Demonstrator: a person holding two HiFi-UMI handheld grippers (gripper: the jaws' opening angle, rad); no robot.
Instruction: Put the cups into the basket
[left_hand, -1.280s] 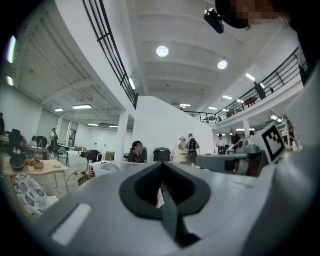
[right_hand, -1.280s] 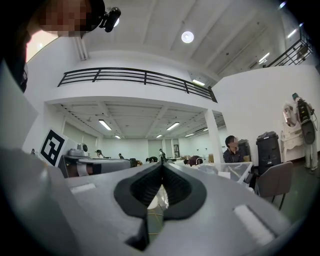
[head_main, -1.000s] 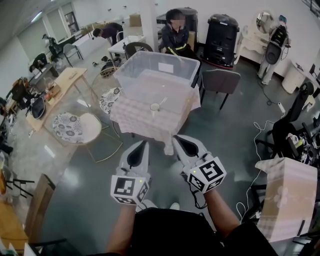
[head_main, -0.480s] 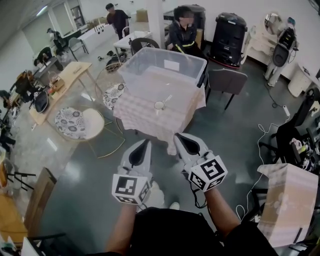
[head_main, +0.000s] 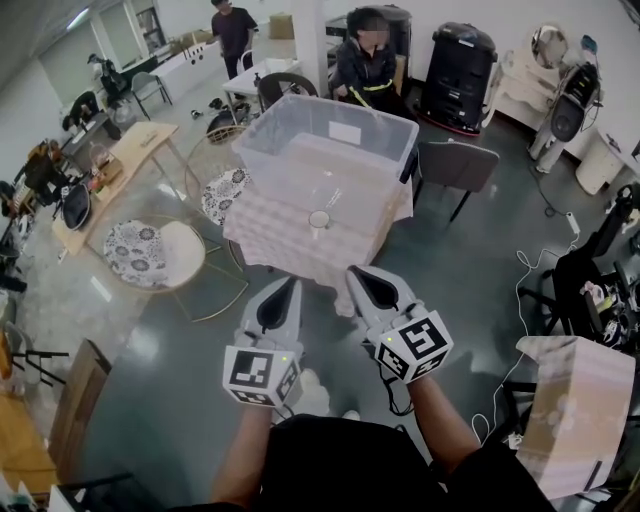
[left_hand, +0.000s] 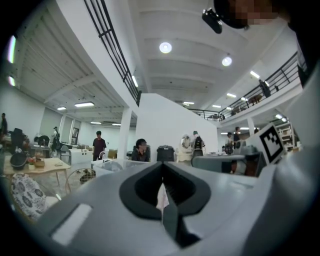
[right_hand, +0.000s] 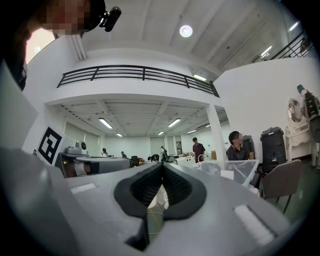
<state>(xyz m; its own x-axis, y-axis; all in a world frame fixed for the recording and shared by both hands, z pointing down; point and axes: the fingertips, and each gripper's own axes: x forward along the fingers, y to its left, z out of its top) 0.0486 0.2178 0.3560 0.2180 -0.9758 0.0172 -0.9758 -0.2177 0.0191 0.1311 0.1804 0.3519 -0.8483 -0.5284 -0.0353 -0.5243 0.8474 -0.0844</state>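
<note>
A clear plastic basket (head_main: 330, 135) stands on the far half of a small table with a checked cloth (head_main: 275, 240). One clear cup (head_main: 319, 218) sits on the cloth just in front of the basket. I hold both grippers side by side over the floor, short of the table's near edge. My left gripper (head_main: 292, 286) is shut with nothing in it, its jaws meeting in its own view (left_hand: 162, 164). My right gripper (head_main: 352, 272) is shut and empty too (right_hand: 161, 164). The basket shows beyond each gripper's jaws (left_hand: 110, 167) (right_hand: 235, 170).
A person (head_main: 362, 60) sits behind the table. A grey chair (head_main: 455, 165) stands at its right. Two round floral stools (head_main: 135, 252) (head_main: 222, 193) and a wooden table (head_main: 120, 160) are at the left. A cloth-covered box (head_main: 570, 400) stands at the right.
The table and basket sit slightly nearer in the head view. Both grippers keep their place and stay shut. A person at the back has stood up.
</note>
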